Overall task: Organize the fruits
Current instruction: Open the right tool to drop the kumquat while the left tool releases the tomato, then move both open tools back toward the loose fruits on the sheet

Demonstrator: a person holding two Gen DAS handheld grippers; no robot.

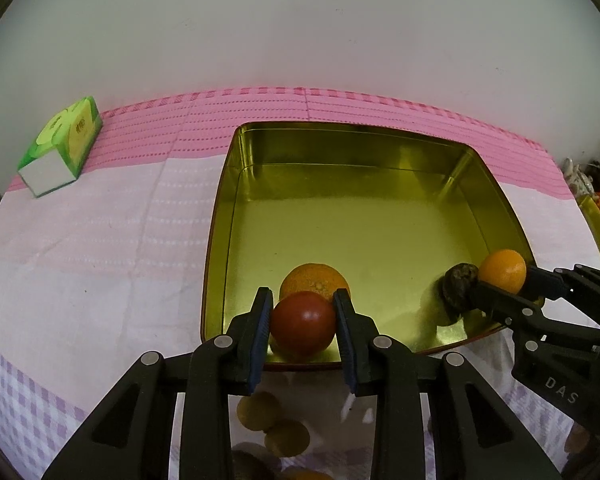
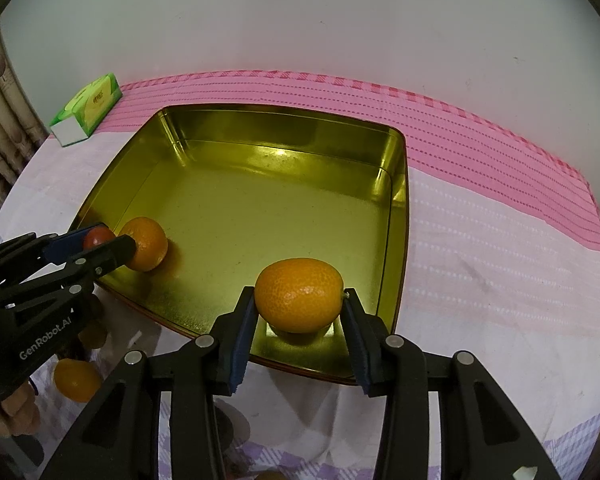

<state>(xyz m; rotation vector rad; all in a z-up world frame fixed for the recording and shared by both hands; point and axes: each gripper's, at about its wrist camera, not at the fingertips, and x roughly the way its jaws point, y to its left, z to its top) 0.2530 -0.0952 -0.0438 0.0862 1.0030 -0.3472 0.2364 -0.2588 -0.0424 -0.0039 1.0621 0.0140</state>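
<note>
Orange (image 2: 299, 295) long axis crosswise, right jaws loose | tomato (image 1: 303, 323) clamped in left jaws

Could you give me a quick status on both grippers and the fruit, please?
Left hand-held gripper shut on red fruit. Right hand-held gripper around orange above gold tin, pad contact unclear. Nothing in the way.

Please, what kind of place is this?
Probably a home, at a table: a pink checked tablecloth, a green tissue pack near the wall, and a gold tin holding fruit.
</note>
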